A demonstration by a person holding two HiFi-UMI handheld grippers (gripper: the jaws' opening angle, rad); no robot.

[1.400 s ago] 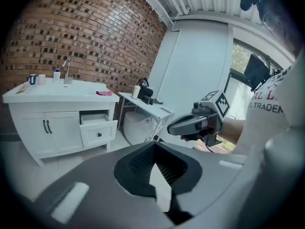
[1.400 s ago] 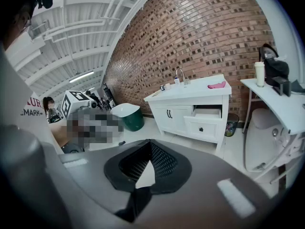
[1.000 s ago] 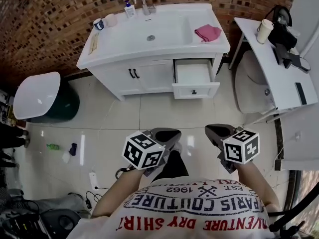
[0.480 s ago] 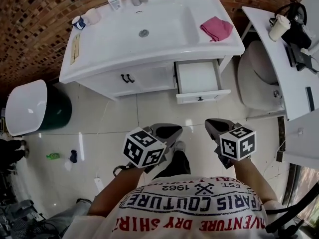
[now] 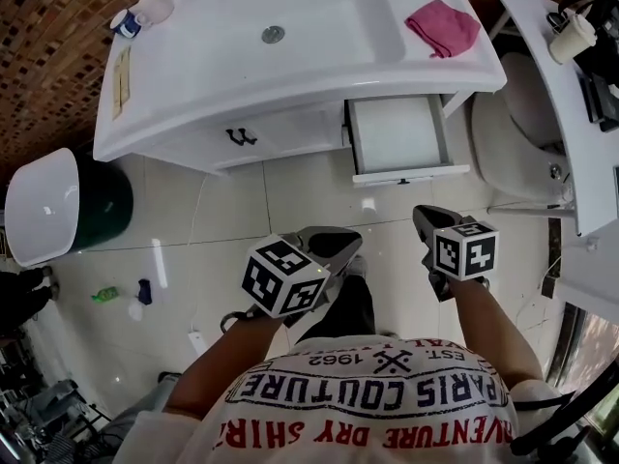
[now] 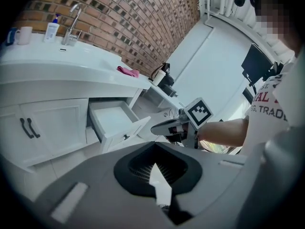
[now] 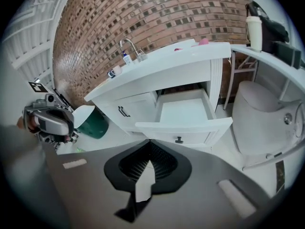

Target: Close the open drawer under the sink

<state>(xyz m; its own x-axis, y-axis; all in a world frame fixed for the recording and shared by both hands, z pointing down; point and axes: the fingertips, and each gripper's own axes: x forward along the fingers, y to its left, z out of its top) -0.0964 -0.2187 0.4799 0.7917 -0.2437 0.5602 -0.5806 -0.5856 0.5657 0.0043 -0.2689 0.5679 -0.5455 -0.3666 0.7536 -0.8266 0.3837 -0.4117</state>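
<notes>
Facing open drawer [image 5: 398, 135] under sink [image 5: 319, 37]: left gripper [image 5: 334, 243], right gripper [image 5: 426, 218], fingers together; toilet [image 5: 513, 162] beside drawer

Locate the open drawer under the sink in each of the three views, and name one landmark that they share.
Head view: drawer upper right of centre, pulled out from the right end of the cabinet.
Left gripper view: drawer left of centre, slanting out toward the camera.
Right gripper view: drawer at centre, just above the jaws.
Shared landmark: the black door handles, left of the drawer in every view.
</notes>
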